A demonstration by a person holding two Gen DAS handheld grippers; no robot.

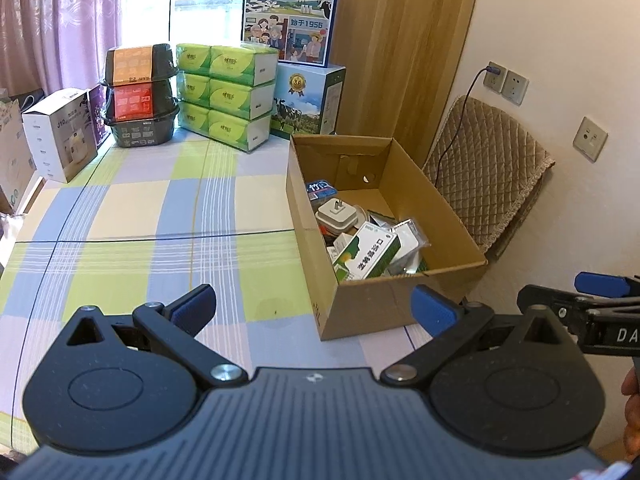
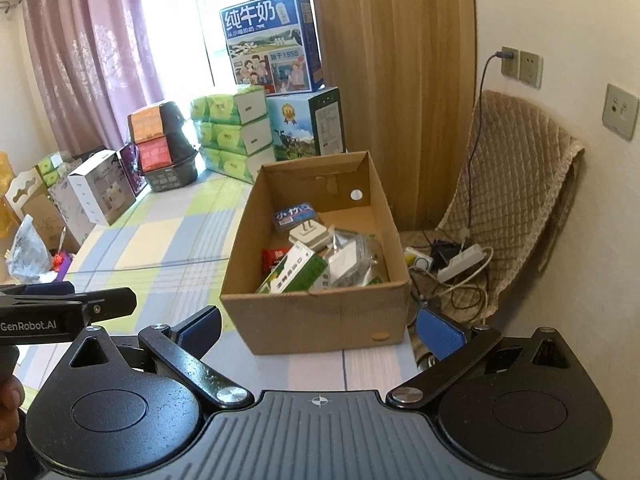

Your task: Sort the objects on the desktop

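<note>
Both empty, jaws spread wide: left gripper (image 1: pixel 314 308) and right gripper (image 2: pixel 318 330) held back from cardboard box (image 1: pixel 440 200), sorted items such as green carton (image 1: pixel 366 256) and white plug (image 1: pixel 338 212) inside, checked tablecloth (image 1: pixel 140 240) bare nearby.

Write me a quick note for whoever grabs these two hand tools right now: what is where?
Left gripper: jaws wide open, holding nothing, low over the checked cloth.
Right gripper: jaws wide open, holding nothing, facing the box.
In the box: a green carton, white plug, blue pack, red packet, clear bags.
Done: the cloth near the box shows nothing loose.
Left: perhaps nothing; the cartons and tissue packs at the back stand stacked.
</note>
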